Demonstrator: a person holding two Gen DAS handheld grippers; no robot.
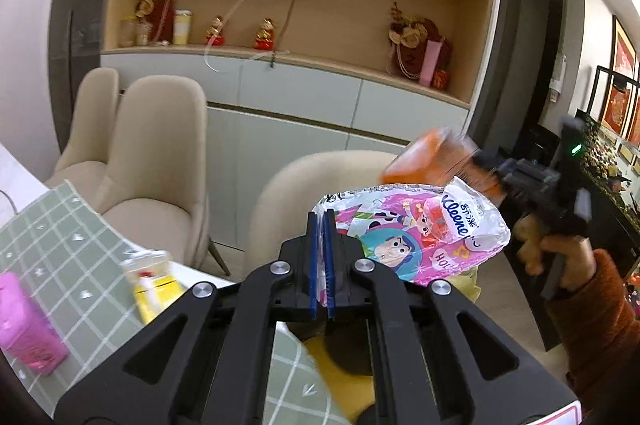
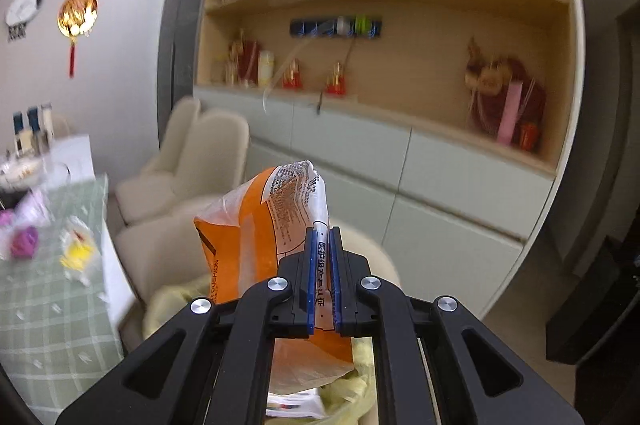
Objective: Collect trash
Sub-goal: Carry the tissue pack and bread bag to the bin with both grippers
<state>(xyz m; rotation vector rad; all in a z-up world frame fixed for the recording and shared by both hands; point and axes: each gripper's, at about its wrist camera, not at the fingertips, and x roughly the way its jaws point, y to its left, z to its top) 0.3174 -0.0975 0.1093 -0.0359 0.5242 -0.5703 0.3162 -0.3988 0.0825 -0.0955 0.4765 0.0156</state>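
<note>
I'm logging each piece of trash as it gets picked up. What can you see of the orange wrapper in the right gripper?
The orange wrapper is a crinkly plastic bag, orange with clear-white panels and small black print. It looks empty and creased. The right gripper has its jaws shut on its white edge, holding it upright in the air above a yellow-lined bin. Nothing else touches it.

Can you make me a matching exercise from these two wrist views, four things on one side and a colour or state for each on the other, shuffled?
Things:
1. tissue pack
2. orange wrapper
3. pink packet
4. yellow bag

States:
A. lying on the green checked tablecloth
B. clamped in the left gripper
C. below the grippers, trash already inside
D. clamped in the right gripper

Pairs: 1-B, 2-D, 3-A, 4-C
</note>
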